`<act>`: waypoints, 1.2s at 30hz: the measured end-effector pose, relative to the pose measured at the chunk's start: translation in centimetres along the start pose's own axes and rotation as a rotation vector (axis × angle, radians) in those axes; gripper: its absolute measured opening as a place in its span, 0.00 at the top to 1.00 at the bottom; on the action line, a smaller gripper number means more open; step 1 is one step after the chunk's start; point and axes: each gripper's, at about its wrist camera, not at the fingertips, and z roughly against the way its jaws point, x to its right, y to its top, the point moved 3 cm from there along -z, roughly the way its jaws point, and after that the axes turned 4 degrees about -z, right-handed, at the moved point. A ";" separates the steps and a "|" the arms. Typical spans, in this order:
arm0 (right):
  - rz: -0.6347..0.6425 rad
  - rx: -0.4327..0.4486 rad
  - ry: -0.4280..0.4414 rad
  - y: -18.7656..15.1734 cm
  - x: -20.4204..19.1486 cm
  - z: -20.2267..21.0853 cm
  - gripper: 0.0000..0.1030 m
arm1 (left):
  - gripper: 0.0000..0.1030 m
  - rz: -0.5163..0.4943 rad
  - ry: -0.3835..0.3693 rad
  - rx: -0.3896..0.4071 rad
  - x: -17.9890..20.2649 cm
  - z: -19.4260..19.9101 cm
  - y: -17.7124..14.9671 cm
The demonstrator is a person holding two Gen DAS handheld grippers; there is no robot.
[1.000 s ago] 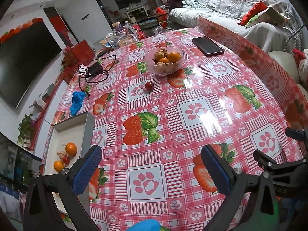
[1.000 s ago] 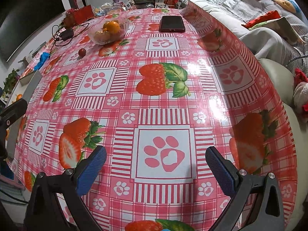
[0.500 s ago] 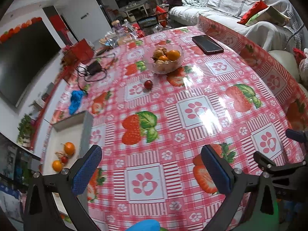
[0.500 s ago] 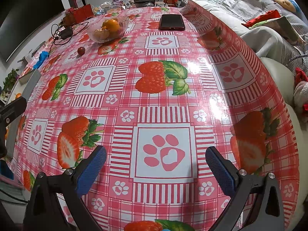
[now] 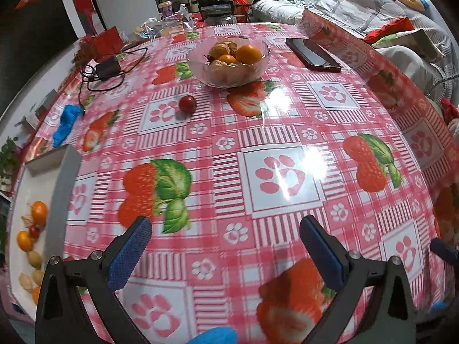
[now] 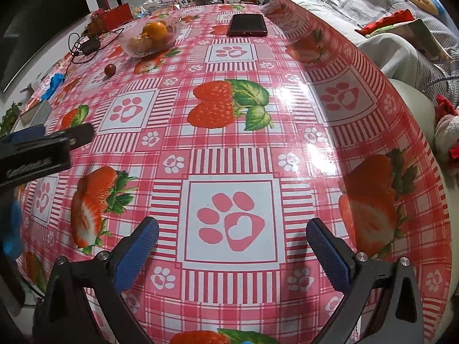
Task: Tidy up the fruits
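Observation:
A glass bowl [image 5: 200, 56] [image 6: 172, 43] of oranges and walnuts stands at the far side of the table. A small dark red fruit [image 5: 187, 103] [image 6: 110, 69] lies alone on the cloth, nearer than the bowl and to its left. A white box [image 5: 61, 177] at the table's left edge holds several small oranges, a red fruit and pale husked fruits. My left gripper [image 5: 226, 253] is open above the near cloth, holding nothing. My right gripper [image 6: 233, 253] is also open and empty over a paw-print square. The left gripper's finger [image 6: 43, 146] shows at the left edge of the right wrist view.
A black phone [image 5: 312, 54] [image 6: 248, 25] lies right of the bowl. A charger with a tangled cable [image 5: 107, 68] and a blue cloth [image 5: 65, 124] sit far left. Packets and jars crowd the far edge. A sofa with cushions [image 5: 373, 14] runs along the right.
My left gripper has moved forward and turned right, so the bowl and red fruit look nearer and more central. Its finger now reaches further into the right wrist view. Both grippers stayed open.

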 end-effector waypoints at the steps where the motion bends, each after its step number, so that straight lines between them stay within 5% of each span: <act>1: 0.001 -0.002 -0.001 0.0 0.0 -0.1 0.00 | 0.00 0.002 0.000 0.001 0.1 -0.2 0.1; 36: 0.021 0.018 -0.033 -0.2 0.1 -1.0 0.00 | 0.00 0.070 -0.064 0.073 1.0 -4.1 1.8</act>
